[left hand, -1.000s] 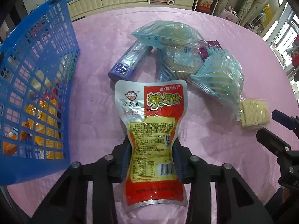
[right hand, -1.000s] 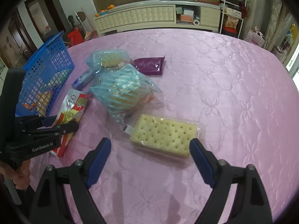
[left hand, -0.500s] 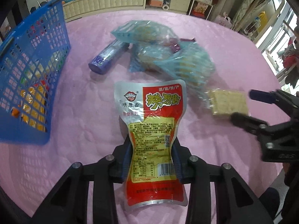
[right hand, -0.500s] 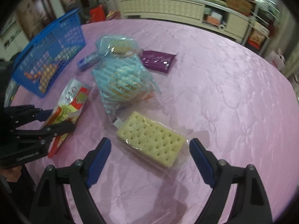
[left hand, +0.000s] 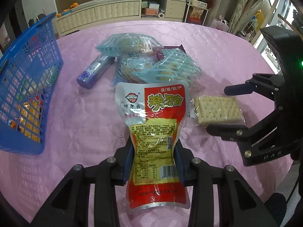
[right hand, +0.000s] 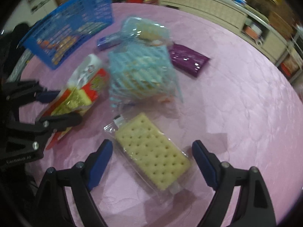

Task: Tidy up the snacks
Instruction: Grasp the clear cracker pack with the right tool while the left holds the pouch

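red-yellow snack pouch (left hand: 157,132) clamped upright; cracker pack (right hand: 151,153) lying flat

Counter (left hand: 217,43) w/ pink quilted cloth. On it: blue basket (left hand: 28,87) at 9 o'clock, purple tube pack (left hand: 94,70) and blue cracker bags (left hand: 151,64) at 12, clear-wrapped cracker pack (left hand: 217,109) at 3, dark purple packet (right hand: 187,60) beyond bags.

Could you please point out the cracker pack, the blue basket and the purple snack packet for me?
cracker pack (right hand: 151,152), right wrist view, middle of the top cracker.
blue basket (left hand: 36,71), left wrist view, its lattice side wall.
purple snack packet (right hand: 188,61), right wrist view, middle of the wrapper.
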A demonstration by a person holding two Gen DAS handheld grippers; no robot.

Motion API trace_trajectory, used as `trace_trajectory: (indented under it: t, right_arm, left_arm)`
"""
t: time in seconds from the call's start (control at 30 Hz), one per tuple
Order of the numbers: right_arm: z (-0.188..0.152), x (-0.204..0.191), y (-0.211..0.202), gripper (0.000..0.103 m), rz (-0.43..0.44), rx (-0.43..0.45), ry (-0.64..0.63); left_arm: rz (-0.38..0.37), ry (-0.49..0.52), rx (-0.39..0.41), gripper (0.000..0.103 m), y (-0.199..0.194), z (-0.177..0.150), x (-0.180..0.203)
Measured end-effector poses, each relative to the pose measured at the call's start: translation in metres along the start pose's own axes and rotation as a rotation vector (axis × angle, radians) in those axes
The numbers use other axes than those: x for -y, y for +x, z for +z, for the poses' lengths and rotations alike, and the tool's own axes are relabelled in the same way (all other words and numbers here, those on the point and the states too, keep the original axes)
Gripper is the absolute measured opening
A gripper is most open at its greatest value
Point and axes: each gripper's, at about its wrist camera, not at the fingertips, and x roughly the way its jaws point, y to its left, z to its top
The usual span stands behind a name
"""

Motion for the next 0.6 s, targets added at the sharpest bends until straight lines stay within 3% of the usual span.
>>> trace_trajectory:
  t: [0.33,0.4,0.47,0.6]
  right_arm:
    - [0.01,-0.012,0.012,0.089,0.018,0.007,-0.161]
    - [0.013,-0.015,0.011,0.082,0.025,0.012,-0.176]
    - [0.015,-0.018,0.009,0.063,0.029,0.03,-0.176]
    - [0.011,-0.027,0.008,0.058,0.012,0.033,-0.147]
  left_arm:
    - [-0.011,-0.009,-0.006,0.036,0.003,0.001,0.0]
    - [-0.013,-0.014,-0.011,0.036,0.003,0.0,-0.002]
    - [-0.014,-0.018,-0.014,0.036,0.004,0.001,-0.004]
    - [-0.018,-0.02,-0.016,0.036,0.004,0.001,-0.005]
